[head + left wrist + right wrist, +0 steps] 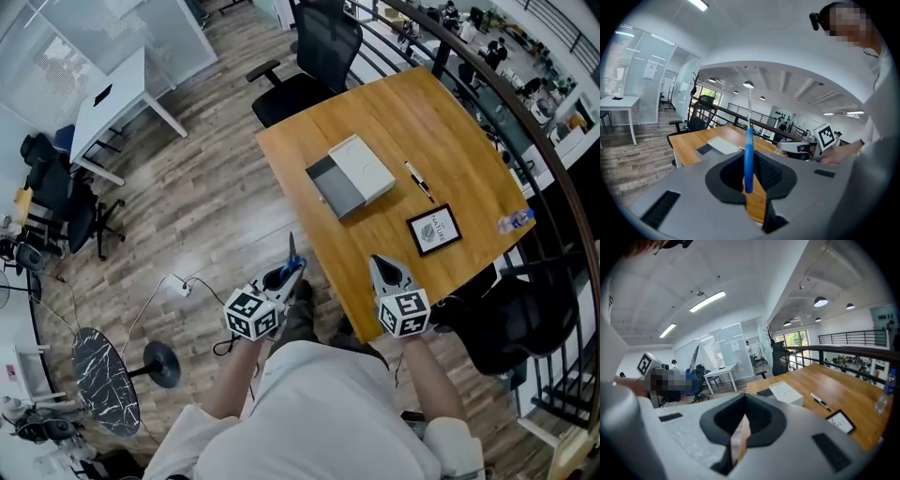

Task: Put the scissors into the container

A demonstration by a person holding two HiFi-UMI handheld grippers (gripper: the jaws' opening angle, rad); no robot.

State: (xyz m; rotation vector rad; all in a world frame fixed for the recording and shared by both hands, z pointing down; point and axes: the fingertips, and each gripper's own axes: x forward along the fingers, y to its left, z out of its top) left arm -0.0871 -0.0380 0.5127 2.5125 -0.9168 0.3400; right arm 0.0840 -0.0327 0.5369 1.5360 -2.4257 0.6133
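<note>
A pair of scissors with a blue handle stands blade-up in my left gripper, which is shut on the handle and sits off the table's near corner. In the left gripper view the blue handle is pinched between the dark pads and the thin blade rises above it. The container, a white box with an open grey compartment, lies mid-table; it also shows in the left gripper view and the right gripper view. My right gripper hovers over the table's near edge, shut and empty.
On the wooden table lie a black-and-white pen, a framed card and a water bottle at the right edge. Black office chairs stand at the far side and at the right. A curved railing runs behind.
</note>
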